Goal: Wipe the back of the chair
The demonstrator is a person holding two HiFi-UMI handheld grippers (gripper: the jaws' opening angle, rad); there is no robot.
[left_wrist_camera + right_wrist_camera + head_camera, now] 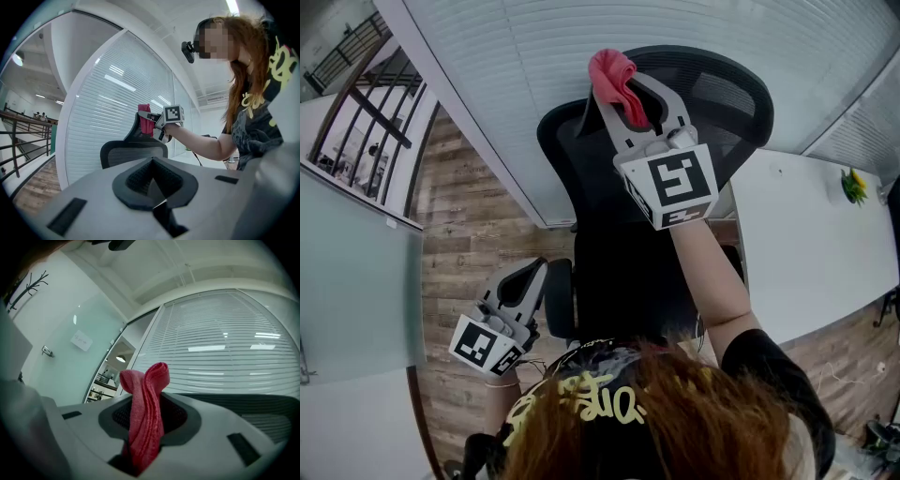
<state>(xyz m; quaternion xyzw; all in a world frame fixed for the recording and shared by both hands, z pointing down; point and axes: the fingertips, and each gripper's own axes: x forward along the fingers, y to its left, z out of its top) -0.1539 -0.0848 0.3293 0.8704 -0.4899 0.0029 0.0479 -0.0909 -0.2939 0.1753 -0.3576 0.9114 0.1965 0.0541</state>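
A black mesh office chair (619,253) stands in front of me, its headrest (722,94) at the top. My right gripper (623,89) is shut on a folded red cloth (617,82), held up beside the headrest's left edge. In the right gripper view the red cloth (143,418) sticks up between the jaws, with the chair's top edge (253,404) just beyond. My left gripper (523,281) hangs low beside the chair's left armrest (558,298), shut with nothing in it. The left gripper view shows the chair's back (133,152) and the right gripper (157,123) with the cloth (146,121).
A white wall with closed blinds (581,37) runs behind the chair. A white desk (806,244) lies to the right with a small green plant (853,186) on it. Wooden floor (459,216) and a glass partition (356,272) are on the left.
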